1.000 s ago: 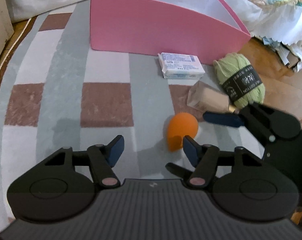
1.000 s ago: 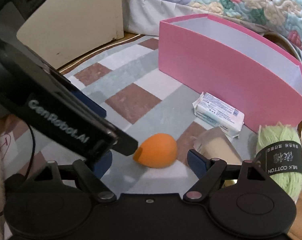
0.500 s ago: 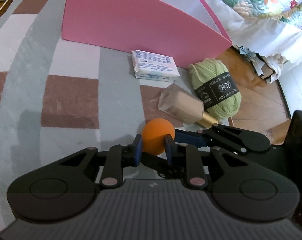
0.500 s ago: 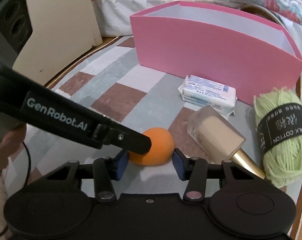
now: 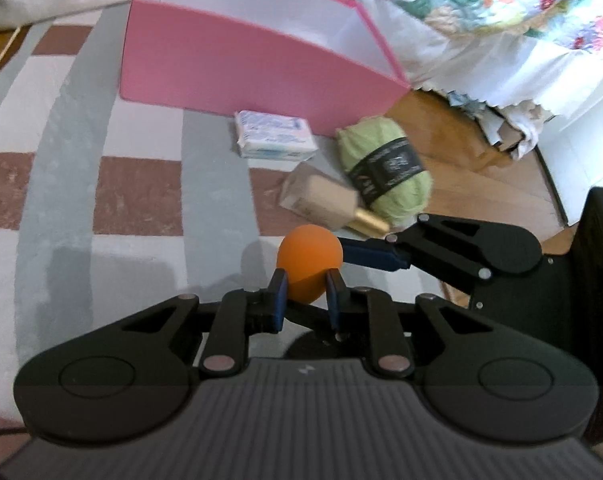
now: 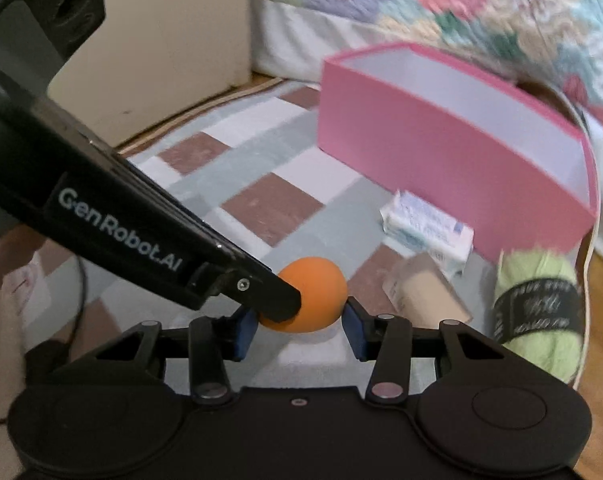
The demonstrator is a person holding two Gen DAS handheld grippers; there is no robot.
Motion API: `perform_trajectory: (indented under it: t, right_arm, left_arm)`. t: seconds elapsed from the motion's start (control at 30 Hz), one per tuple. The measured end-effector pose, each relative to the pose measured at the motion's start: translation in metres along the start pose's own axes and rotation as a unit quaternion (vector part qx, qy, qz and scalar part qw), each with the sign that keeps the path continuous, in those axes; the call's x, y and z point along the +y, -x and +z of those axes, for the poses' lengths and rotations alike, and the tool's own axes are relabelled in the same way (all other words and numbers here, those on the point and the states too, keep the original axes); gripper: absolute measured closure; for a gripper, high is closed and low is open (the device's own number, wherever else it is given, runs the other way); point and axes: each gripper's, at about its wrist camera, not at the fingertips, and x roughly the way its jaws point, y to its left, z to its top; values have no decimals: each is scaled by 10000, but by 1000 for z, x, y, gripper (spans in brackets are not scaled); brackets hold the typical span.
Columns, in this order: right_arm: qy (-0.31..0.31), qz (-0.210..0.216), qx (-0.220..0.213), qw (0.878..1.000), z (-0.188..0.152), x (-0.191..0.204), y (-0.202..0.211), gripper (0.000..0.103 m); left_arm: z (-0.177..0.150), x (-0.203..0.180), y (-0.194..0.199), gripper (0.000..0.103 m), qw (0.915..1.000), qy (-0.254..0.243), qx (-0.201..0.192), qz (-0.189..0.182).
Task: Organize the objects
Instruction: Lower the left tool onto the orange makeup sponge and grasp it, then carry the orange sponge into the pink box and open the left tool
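Observation:
An orange egg-shaped sponge (image 5: 308,261) is pinched between the blue pads of my left gripper (image 5: 304,295), which is shut on it just above the rug. In the right wrist view the sponge (image 6: 313,300) also sits between the pads of my right gripper (image 6: 299,330), which close on both its sides. The left gripper's finger (image 6: 261,292) crosses in from the left onto the sponge. A pink open box (image 5: 237,60) stands behind, also in the right wrist view (image 6: 441,160).
On the checked rug (image 5: 101,200) lie a white tissue pack (image 5: 275,140), a beige bottle with a gold cap (image 5: 325,200) and a green yarn ball (image 5: 385,168). A quilted bed (image 5: 501,12) is behind the box. Wood floor (image 5: 481,184) lies to the right.
My left gripper has moved onto the sponge and shut on it. My right gripper's jaws have narrowed around the same sponge. Both views have risen slightly.

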Motion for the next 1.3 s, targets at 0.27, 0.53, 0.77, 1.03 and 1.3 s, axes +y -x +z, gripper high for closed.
perform_trajectory:
  t: [0.27, 0.53, 0.77, 1.03, 1.3]
  right_arm:
    - [285, -70, -214, 9993, 21, 0, 44, 52]
    - [233, -188, -566, 9979, 53, -16, 82, 52]
    - [161, -399, -716, 9965, 92, -40, 103, 52]
    - [-26, -609, -578, 9965, 135, -86, 102, 52]
    - [-98, -895, -331, 9954, 162, -134, 59, 52]
  left_arm:
    - [15, -34, 37, 84, 9991, -184, -368, 32]
    - [57, -69, 72, 83, 9969, -518, -588, 110]
    - [107, -85, 78, 84, 9952, -659, -720, 76]
    - [169, -91, 53, 83, 9957, -613, -700, 9]
    - [224, -75, -5, 84, 9982, -337, -492, 52]
